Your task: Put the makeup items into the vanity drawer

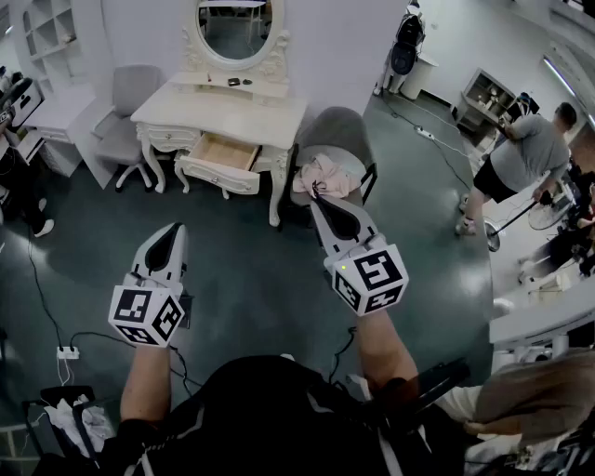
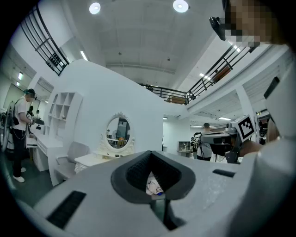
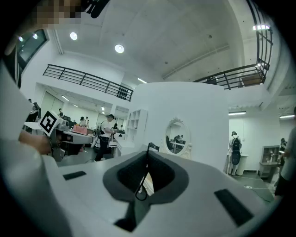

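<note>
The white vanity [image 1: 223, 112] stands ahead with its middle drawer [image 1: 221, 153] pulled open; the wooden inside looks bare. A small dark item [image 1: 233, 82] lies on the shelf under the oval mirror [image 1: 234, 28]. A pink bundle [image 1: 327, 177] rests on the grey chair [image 1: 346, 130] to the vanity's right. My right gripper [image 1: 315, 196] hangs just over that bundle, jaws together on a thin black looped cord [image 3: 141, 185]. My left gripper [image 1: 175, 229] hovers lower left over the floor, shut with nothing in it [image 2: 155, 194].
A second grey chair [image 1: 128, 112] and white shelving [image 1: 51, 42] stand left of the vanity. Cables and a power strip [image 1: 67, 353] lie on the floor at the left. A person [image 1: 521, 158] stands at the right by a counter [image 1: 544, 321].
</note>
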The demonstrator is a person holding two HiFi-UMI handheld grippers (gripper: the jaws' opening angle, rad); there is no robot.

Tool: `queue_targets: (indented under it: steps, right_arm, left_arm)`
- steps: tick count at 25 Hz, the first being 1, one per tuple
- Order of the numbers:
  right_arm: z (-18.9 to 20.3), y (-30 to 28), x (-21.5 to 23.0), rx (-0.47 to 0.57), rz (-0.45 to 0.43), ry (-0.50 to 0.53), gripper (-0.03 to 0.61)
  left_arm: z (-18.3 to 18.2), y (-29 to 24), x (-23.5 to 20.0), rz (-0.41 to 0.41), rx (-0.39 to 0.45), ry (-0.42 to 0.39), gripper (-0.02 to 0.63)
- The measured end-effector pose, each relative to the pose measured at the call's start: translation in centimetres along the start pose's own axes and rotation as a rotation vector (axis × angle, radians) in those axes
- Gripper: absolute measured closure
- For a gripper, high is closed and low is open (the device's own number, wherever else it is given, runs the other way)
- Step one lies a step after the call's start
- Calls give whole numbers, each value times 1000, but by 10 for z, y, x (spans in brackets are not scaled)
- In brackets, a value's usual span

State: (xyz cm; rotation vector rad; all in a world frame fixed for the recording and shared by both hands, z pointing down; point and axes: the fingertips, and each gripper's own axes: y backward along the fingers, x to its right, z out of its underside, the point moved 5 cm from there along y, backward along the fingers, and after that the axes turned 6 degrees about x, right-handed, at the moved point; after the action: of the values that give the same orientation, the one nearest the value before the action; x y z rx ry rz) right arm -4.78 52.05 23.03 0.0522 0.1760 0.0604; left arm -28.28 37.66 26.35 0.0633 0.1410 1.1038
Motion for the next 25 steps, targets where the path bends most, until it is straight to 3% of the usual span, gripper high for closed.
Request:
queue_targets:
  steps: [15,25]
  right_arm:
    - [-3,1,-16,21,17,-25,563]
    - [-6,-17,-49,6,13,-23,563]
  left_arm:
    - [-1,16,-9,-11,14,-5,611]
    - [3,36,-38,15,5,17,611]
